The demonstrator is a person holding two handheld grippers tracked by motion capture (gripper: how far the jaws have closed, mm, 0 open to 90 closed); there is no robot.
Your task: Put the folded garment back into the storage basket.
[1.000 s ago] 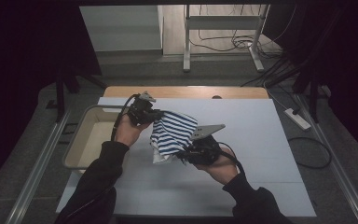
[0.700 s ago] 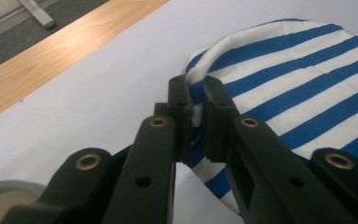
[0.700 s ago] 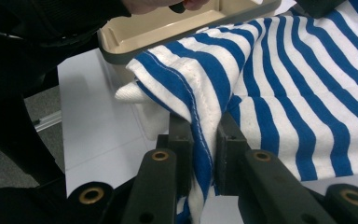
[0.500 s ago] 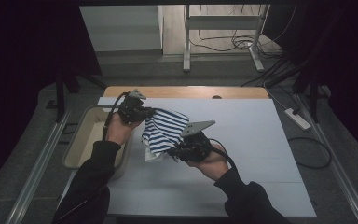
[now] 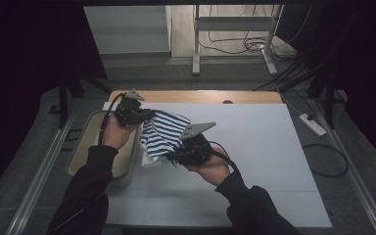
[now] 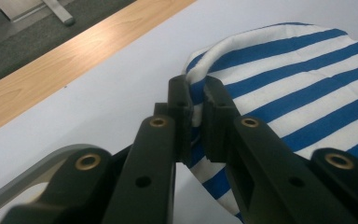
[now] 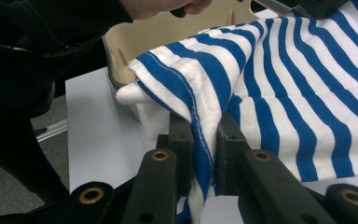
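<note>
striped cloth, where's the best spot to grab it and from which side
Grip the striped cloth at its thick folded hem, coming in edge-on from outside so the fingers straddle the fold. That edge is bunched into a firm ridge that can be pinched, while the middle is flat and slack. Both grippers show this: the left gripper clamps the far edge, the right gripper the near stitched edge, probably keeping the cloth spread.

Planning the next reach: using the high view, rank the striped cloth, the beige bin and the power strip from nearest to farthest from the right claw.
From the right claw:
1. Striped cloth, clamped in it.
2. Beige bin, at the table's left edge.
3. Power strip, on the floor at far right.
</note>
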